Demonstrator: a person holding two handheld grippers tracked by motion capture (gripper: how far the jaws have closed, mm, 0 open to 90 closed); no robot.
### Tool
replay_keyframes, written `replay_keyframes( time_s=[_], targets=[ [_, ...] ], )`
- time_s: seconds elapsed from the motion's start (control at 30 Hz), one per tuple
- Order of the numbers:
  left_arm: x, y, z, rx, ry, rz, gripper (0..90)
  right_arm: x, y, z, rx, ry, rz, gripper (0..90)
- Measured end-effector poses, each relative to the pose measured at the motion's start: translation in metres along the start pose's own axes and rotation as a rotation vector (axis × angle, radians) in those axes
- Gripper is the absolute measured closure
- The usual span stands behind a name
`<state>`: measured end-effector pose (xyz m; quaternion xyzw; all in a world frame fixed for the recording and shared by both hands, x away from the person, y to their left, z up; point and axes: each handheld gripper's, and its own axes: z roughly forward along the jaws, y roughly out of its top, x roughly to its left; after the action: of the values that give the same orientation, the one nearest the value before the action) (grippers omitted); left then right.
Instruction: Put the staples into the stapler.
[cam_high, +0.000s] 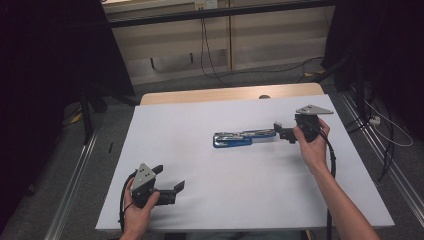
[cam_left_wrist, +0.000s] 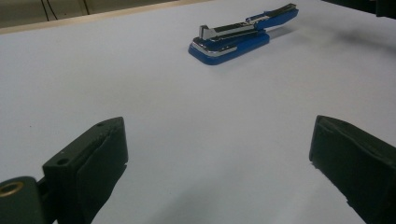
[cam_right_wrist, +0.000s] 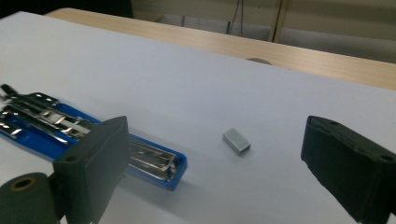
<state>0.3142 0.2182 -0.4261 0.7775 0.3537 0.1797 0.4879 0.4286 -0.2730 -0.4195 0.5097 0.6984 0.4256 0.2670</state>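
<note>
Blue stapler (cam_high: 240, 137) lies opened out flat on the white tabletop (cam_high: 210, 200), right of centre in the high view. Long axis runs nearly left-right across that frame, tilted slightly so the right end sits a little higher. Wider blue base end points toward frame left; the thinner, metal-topped arm stretches toward frame right, ending at the right gripper (cam_high: 284, 131).

Right gripper: held in the person's right hand (cam_high: 312, 145), right-centre of the high view, jaws spread wide. In the right gripper view the near end of the stapler (cam_right_wrist: 84, 140) lies in the lower left, its open blue channel with the bright metal rail inside passing just behind the left jaw; whether jaw and stapler touch, cannot tell. A small grey block of staples (cam_right_wrist: 236, 141) rests on the tabletop between the two jaws, apart from the stapler.

Left gripper (cam_high: 167, 180): lower left of the high view, in the person's left hand (cam_high: 140, 205), jaws spread, nothing between them. Well apart from the stapler. In the left gripper view the stapler (cam_left_wrist: 238, 35) sits in the upper centre-right, base end nearer, arm running away toward upper right.
</note>
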Motion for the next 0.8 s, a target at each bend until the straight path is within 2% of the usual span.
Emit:
replay_keyframes(
  time_s=[0.07, 0.37, 0.57, 0.7, 0.8],
  targets=[
    [0.001, 0.001, 0.0, -0.013, 0.008, -0.005, 4.6, -0.003, 0.002, 0.003, 0.007, 0.019, -0.003, 6.7],
    [0.006, 0.004, 0.007, -0.006, 0.001, -0.016, 4.6, -0.015, 0.016, 0.021, 0.04, 0.022, 0.015, 7.7],
    [0.006, 0.004, 0.007, -0.004, -0.007, -0.007, 4.6, -0.019, 0.02, 0.032, 0.093, 0.008, -0.011, 12.6],
    [0.007, 0.003, 0.007, -0.005, -0.008, -0.019, 4.6, -0.02, 0.022, 0.039, 0.113, 0.0, -0.037, 16.7],
    [0.007, 0.003, 0.008, 0.003, -0.01, -0.021, 4.6, -0.024, 0.023, 0.044, 0.143, -0.006, -0.038, 18.2]
  ],
)
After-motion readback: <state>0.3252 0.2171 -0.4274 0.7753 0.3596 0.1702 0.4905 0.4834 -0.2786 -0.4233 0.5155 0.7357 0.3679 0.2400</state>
